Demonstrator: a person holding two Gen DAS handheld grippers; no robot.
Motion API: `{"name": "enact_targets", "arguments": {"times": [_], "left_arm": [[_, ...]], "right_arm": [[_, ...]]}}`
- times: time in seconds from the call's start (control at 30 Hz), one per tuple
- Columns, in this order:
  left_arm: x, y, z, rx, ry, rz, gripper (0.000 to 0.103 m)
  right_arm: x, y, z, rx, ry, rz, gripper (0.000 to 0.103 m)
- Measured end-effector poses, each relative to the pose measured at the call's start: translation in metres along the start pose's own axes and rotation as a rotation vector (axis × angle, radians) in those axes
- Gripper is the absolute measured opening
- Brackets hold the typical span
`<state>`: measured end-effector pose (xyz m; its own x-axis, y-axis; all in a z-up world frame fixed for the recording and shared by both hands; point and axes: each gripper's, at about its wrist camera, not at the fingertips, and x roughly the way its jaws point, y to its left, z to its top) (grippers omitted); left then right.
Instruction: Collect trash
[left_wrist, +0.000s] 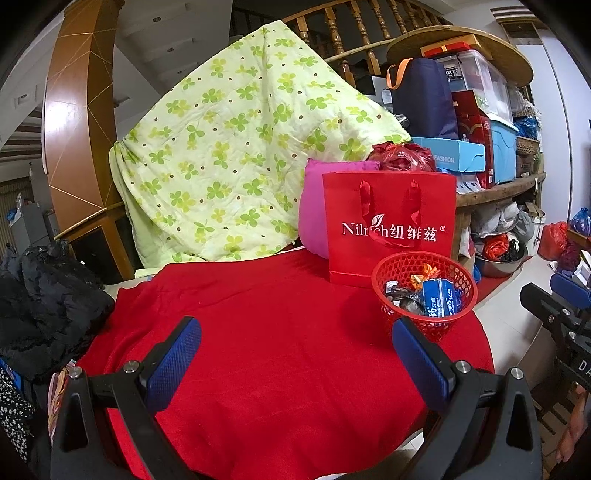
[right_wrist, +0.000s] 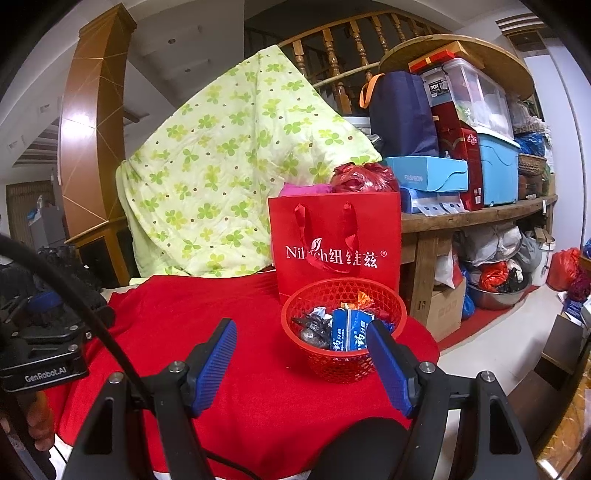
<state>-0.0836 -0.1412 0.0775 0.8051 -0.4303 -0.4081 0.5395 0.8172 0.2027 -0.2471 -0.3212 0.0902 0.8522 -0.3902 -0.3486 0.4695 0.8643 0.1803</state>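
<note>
A small red mesh basket (left_wrist: 458, 275) (right_wrist: 306, 297) stands on the red cloth (left_wrist: 280, 332) (right_wrist: 255, 387) and holds several wrappers, among them a blue carton (left_wrist: 439, 297) (right_wrist: 349, 328) and an orange wrapper (left_wrist: 424, 275) (right_wrist: 360, 299). My left gripper (left_wrist: 295, 332) is open and empty, low over the cloth, to the left of the basket. My right gripper (right_wrist: 302, 332) is open and empty, just in front of the basket, its right finger overlapping the basket's rim in view. The right gripper's body shows at the right edge of the left wrist view (left_wrist: 561, 306).
A red paper gift bag (left_wrist: 391, 225) (right_wrist: 334, 243) stands right behind the basket. A pink cushion (left_wrist: 314, 214) and a green floral quilt (left_wrist: 236, 147) (right_wrist: 221, 173) lie behind. A black jacket (left_wrist: 44, 306) lies at left. A cluttered wooden shelf (right_wrist: 476, 210) stands at right.
</note>
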Motion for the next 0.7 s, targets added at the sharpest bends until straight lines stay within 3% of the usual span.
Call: {"name": "enact_targets", "arguments": {"times": [0.7], "left_arm": [[0.0047,0.0006,-0.0048,0.01,0.017,-0.009,0.102]], "right_arm": [[0.0047,-0.0007,-0.0026,0.008,0.024,-0.03,0.076]]}}
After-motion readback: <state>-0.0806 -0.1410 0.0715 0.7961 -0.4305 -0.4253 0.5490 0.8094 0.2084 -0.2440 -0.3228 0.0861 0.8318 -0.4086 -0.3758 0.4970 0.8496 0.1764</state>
